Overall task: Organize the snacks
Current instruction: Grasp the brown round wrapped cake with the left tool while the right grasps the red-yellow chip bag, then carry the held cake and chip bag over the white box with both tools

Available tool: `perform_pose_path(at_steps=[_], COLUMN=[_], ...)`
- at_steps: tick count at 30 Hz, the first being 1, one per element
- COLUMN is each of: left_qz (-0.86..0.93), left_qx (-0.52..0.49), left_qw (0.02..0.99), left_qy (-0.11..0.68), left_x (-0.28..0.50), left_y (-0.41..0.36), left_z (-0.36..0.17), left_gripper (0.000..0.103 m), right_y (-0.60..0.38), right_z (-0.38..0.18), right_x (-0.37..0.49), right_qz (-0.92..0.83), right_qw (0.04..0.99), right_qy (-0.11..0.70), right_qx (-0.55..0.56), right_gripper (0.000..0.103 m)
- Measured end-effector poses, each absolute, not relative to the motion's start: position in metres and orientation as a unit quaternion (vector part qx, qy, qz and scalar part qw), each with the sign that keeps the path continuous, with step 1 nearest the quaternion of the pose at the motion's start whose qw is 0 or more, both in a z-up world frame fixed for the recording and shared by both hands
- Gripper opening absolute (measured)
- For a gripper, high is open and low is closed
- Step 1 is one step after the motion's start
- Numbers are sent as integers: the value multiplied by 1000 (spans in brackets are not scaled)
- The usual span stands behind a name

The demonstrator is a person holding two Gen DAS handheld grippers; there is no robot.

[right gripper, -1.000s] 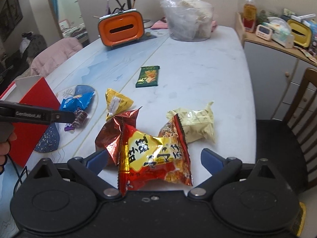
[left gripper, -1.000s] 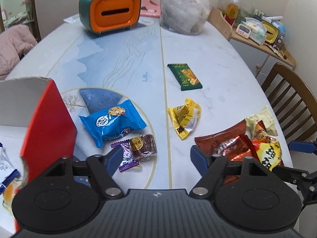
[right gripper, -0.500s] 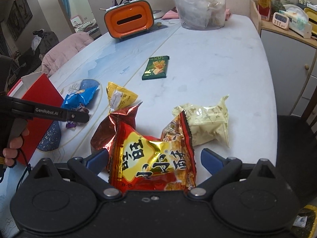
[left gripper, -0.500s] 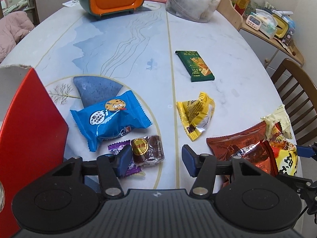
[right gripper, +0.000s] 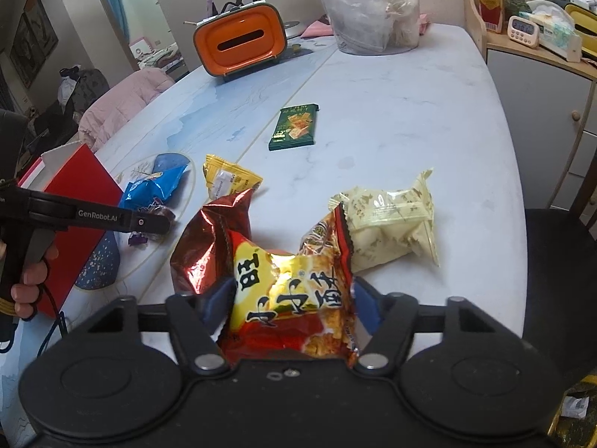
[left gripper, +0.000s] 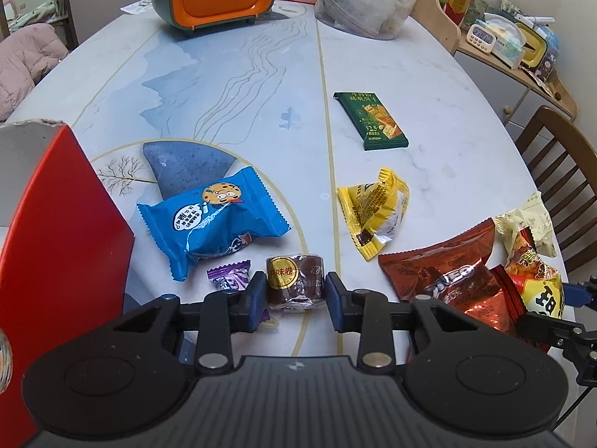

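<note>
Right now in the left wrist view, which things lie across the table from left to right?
red box → blue cookie packet → brown roll cake between the left gripper's fingers → yellow packet → brown Oreo bag → cream packet

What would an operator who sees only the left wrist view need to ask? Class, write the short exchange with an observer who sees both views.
Operator: My left hand-held gripper is closed on the brown roll. What is the right one doing?
Observer: The right hand-held gripper is pinching the red-and-yellow bag, and the bag's sides are buckled between its fingers.
Operator: What is behind my camera?
Observer: A left hand wraps the gripper's handle, beside the red box.
</note>
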State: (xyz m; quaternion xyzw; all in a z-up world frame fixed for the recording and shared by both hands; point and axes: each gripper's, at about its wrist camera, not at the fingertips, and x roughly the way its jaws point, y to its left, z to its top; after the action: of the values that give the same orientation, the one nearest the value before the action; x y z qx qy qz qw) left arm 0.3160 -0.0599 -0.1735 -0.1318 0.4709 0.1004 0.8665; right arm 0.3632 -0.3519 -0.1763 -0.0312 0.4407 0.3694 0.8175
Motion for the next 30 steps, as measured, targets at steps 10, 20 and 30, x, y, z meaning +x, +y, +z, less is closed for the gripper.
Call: perform_pose_path(at_steps=[10, 20, 30], left_qz=[89, 74, 70], left_qx=[-136, -138, -140], left_qw=[873, 881, 886], left_qy=[459, 447, 437], left_x=[296, 258, 210], left_y=[-66, -73, -54], left_z=[-156, -123, -85], left_gripper=[33, 33, 33], right_y=[-362, -359, -330], right_z=[-155, -115, -78], right_x=[340, 298, 260], right_qz=[354, 352, 353], right_qw=[833, 844, 848], right_qy=[425, 405, 395], right_qx=[-15, -19, -30], right_gripper=[59, 59, 59])
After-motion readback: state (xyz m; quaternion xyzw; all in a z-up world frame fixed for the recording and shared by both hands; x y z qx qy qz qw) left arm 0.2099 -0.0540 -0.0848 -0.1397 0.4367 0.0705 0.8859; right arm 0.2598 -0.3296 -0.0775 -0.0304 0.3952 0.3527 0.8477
